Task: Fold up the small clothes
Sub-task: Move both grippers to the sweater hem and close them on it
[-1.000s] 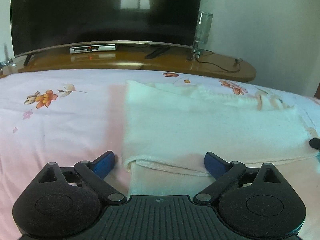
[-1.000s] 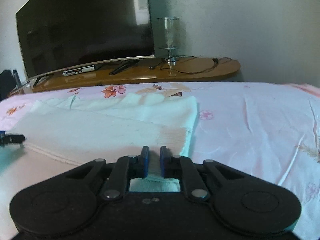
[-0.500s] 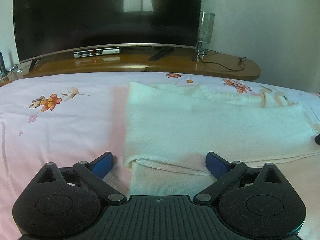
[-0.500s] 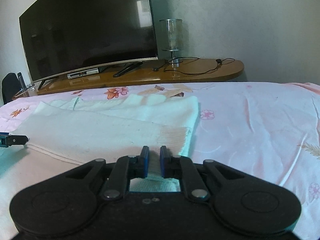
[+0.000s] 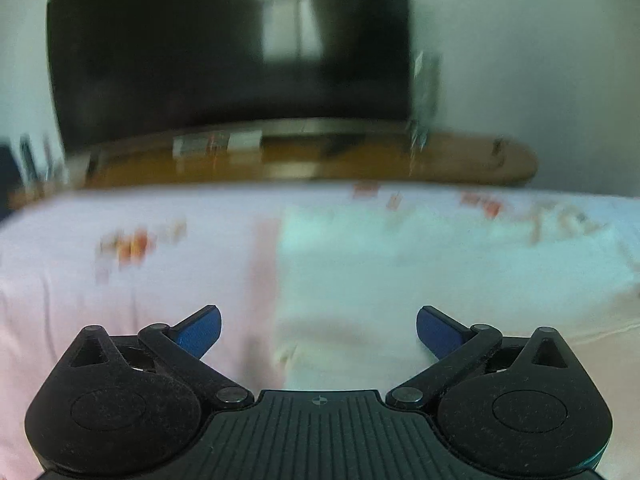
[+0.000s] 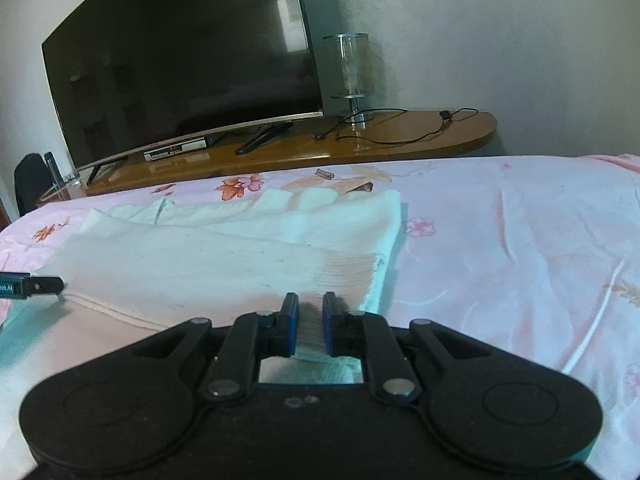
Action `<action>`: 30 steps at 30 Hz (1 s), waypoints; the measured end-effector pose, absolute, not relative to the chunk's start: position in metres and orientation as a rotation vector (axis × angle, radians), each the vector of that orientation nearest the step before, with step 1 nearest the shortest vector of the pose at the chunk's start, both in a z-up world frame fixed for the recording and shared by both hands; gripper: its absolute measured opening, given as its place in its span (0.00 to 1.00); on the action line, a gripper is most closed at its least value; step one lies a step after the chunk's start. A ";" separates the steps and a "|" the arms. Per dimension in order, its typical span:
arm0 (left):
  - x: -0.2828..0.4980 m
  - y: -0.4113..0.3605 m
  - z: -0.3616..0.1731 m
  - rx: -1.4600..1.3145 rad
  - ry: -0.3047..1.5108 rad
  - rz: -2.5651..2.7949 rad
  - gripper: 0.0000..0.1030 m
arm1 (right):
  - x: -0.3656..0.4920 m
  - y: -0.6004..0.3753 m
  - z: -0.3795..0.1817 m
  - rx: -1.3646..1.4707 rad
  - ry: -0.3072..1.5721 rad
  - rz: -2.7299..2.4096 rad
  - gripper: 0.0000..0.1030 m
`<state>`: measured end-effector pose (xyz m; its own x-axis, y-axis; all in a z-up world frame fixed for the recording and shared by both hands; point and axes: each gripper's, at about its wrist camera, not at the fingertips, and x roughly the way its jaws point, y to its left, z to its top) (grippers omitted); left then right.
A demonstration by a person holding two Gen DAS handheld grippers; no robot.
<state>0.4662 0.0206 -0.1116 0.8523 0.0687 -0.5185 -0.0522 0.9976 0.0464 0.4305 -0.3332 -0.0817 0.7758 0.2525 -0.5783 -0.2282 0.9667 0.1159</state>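
Note:
A white knitted garment (image 5: 400, 272) lies folded on the pink flowered bedsheet (image 5: 120, 300). My left gripper (image 5: 319, 330) hovers over its near left corner, open wide with nothing between the blue pads; this view is smeared by motion. In the right wrist view the garment (image 6: 200, 256) shows a folded-over layer with a ribbed hem at its right end. My right gripper (image 6: 310, 320) sits at the near right edge, its jaws opening, with a fold of the cloth still between the pads. A finger (image 6: 44, 285) of the left gripper shows at the far left.
Beyond the bed's far edge runs a wooden shelf (image 6: 400, 136) carrying a large dark TV (image 6: 180, 60), a set-top box (image 6: 176, 150), a remote, a glass lamp (image 6: 352, 76) and a cable. Bare sheet (image 6: 520, 240) stretches to the right of the garment.
The left gripper has lifted and drawn back from the garment's corner, its jaws slightly wider, and its view is now blurred. The right gripper's pads have parted a little around the cloth.

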 end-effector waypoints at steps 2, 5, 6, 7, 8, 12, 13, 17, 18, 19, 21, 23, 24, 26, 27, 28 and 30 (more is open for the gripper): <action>0.471 0.007 -0.107 0.061 0.521 0.003 1.00 | 0.426 -0.326 -0.077 -0.019 0.586 0.248 0.43; 0.488 -0.019 -0.112 0.109 0.559 -0.088 1.00 | 0.435 -0.322 -0.079 0.003 0.580 0.238 0.39; 0.496 -0.027 -0.117 0.122 0.584 -0.115 1.00 | 0.440 -0.321 -0.080 0.017 0.585 0.235 0.39; 0.502 -0.032 -0.123 0.131 0.614 -0.116 1.00 | 0.445 -0.318 -0.082 0.017 0.593 0.232 0.38; 0.510 -0.033 -0.130 0.123 0.660 -0.112 1.00 | 0.450 -0.316 -0.085 0.010 0.602 0.226 0.35; 0.513 -0.018 -0.126 0.036 0.707 -0.130 1.00 | 0.458 -0.316 -0.091 -0.026 0.645 0.223 0.34; 0.508 -0.016 -0.125 0.056 0.705 -0.131 1.00 | 0.457 -0.317 -0.090 -0.036 0.650 0.223 0.34; 0.464 0.009 -0.122 0.134 0.703 -0.085 1.00 | 0.430 -0.323 -0.081 -0.106 0.639 0.199 0.36; 0.449 0.020 -0.122 0.147 0.706 -0.080 1.00 | 0.418 -0.330 -0.076 -0.090 0.640 0.188 0.38; 0.430 0.032 -0.120 0.138 0.701 -0.083 1.00 | 0.405 -0.340 -0.072 -0.058 0.646 0.185 0.37; 0.389 0.056 -0.121 0.093 0.718 -0.079 1.00 | 0.372 -0.362 -0.065 0.032 0.666 0.196 0.37; 0.342 0.079 -0.127 0.020 0.752 -0.082 1.00 | 0.334 -0.381 -0.067 0.137 0.720 0.199 0.38; 0.318 0.089 -0.127 -0.028 0.749 -0.082 1.00 | 0.311 -0.389 -0.071 0.199 0.765 0.205 0.37; 0.280 0.098 -0.129 -0.041 0.743 -0.082 1.00 | 0.267 -0.399 -0.078 0.295 0.817 0.205 0.34; 0.259 0.099 -0.129 -0.041 0.752 -0.072 1.00 | 0.242 -0.401 -0.078 0.325 0.814 0.198 0.34; 0.243 0.099 -0.130 -0.054 0.752 -0.064 1.00 | 0.223 -0.401 -0.076 0.344 0.827 0.187 0.34; 0.217 0.100 -0.129 -0.095 0.768 -0.065 1.00 | 0.188 -0.400 -0.075 0.426 0.858 0.169 0.34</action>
